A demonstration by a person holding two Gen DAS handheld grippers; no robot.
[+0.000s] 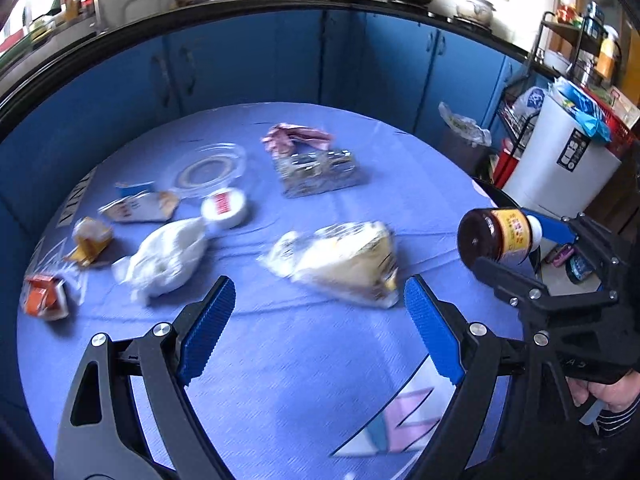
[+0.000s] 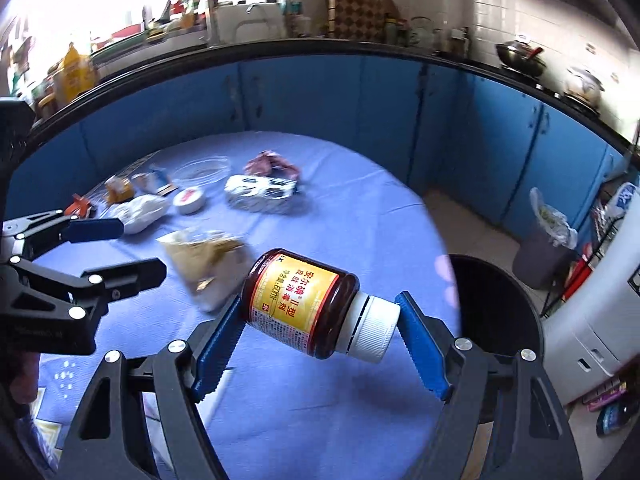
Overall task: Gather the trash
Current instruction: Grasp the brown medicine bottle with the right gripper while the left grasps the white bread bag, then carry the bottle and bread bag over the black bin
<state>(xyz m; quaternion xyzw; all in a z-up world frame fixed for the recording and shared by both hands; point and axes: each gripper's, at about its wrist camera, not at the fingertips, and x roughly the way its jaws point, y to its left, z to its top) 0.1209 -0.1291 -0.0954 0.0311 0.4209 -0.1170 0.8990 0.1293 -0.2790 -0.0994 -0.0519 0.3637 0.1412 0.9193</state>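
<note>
My right gripper (image 2: pixel 320 308) is shut end to end on a brown bottle (image 2: pixel 304 300) with a yellow label and a white cap. It hangs over the table's right edge, next to a black bin (image 2: pixel 504 292). In the left wrist view the same bottle (image 1: pixel 496 236) shows at the right. My left gripper (image 1: pixel 316 292) is open and holds nothing, just short of a yellow-white bag (image 1: pixel 344 260). On the blue tablecloth (image 1: pixel 320 360) lie a white plastic bag (image 1: pixel 168 260), a white tub (image 1: pixel 224 208), a foil wrapper (image 1: pixel 320 172), a pink wrapper (image 1: pixel 296 136) and several small cartons.
A clear plastic dish (image 1: pixel 208 168) sits at the back of the table. Blue cabinets (image 2: pixel 320 96) run behind it. On the floor to the right stand a grey lined bin (image 2: pixel 548 240) and a white appliance (image 1: pixel 560 160).
</note>
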